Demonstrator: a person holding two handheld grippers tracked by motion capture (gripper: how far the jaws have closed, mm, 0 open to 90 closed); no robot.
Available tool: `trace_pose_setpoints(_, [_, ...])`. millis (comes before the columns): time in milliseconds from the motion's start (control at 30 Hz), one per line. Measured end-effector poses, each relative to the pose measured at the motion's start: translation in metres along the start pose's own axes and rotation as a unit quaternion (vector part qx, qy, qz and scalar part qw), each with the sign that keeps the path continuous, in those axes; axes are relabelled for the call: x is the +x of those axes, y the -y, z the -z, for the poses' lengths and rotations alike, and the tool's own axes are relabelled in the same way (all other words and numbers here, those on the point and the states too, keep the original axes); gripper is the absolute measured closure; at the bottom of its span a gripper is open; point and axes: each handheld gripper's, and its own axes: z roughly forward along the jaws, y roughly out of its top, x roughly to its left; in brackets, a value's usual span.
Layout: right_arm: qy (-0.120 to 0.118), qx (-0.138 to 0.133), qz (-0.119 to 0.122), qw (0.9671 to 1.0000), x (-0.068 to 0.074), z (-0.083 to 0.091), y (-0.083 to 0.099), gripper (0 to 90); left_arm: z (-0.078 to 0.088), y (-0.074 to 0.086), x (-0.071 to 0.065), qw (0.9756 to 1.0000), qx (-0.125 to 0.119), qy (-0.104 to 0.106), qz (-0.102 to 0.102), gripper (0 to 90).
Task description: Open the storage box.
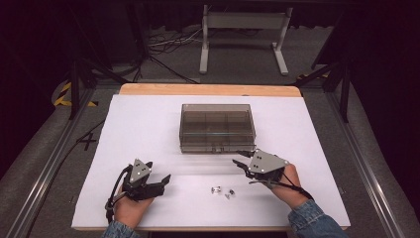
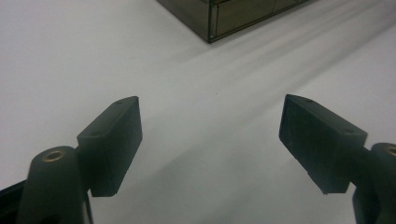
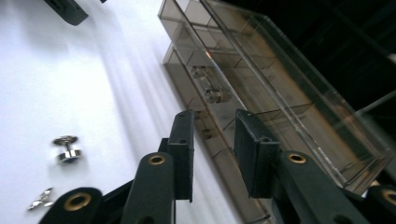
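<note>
A smoked clear compartment box (image 1: 218,128) stands closed at the middle of the white table top (image 1: 148,124). My right gripper (image 1: 238,157) hovers just in front of the box's front right corner, tips pointing left. In the right gripper view its jaws (image 3: 212,149) stand a narrow gap apart with nothing between them, and the box (image 3: 261,84) with its small metal latch lies beyond. My left gripper (image 1: 165,181) rests near the front left of the table. Its jaws (image 2: 210,116) are spread wide over bare white surface, with a corner of the box (image 2: 224,18) ahead.
Small shiny metal parts (image 1: 216,190) lie loose on the table between the two grippers; one is a spool-shaped stud (image 3: 67,149), another a flat piece (image 3: 41,198). A wooden strip (image 1: 208,89) edges the table's far side. Beyond it stands a white frame (image 1: 242,34).
</note>
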Motion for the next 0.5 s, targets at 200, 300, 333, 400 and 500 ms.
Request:
trace_pose_setpoints(200, [-0.030, 0.009, -0.015, 0.9994, -0.007, 0.004, -0.010, 65.3, 0.000, 0.000, 0.000, 1.0000, 0.000, -0.001, 0.000, 21.9])
trace_pose_setpoints(300, [-0.049, 0.028, -0.029, 0.9980, -0.011, 0.004, -0.013, 65.1, 0.000, 0.000, 0.000, 1.0000, 0.000, -0.001, 0.000, 21.9])
trace_pose_setpoints(333, [-0.053, 0.029, -0.029, 0.9977, -0.013, 0.004, -0.015, 64.6, 0.000, 0.000, 0.000, 1.0000, 0.000, -0.001, 0.000, 21.9])
trace_pose_setpoints(400, [-0.060, 0.033, -0.038, 0.9969, -0.015, 0.004, -0.019, 63.8, -0.001, 0.000, 0.000, 1.0000, 0.002, -0.002, -0.003, 21.9])
trace_pose_setpoints(500, [-0.069, 0.032, -0.054, 0.9956, -0.020, 0.005, -0.024, 63.8, -0.001, 0.000, -0.001, 1.0000, 0.003, -0.002, -0.003, 21.9])
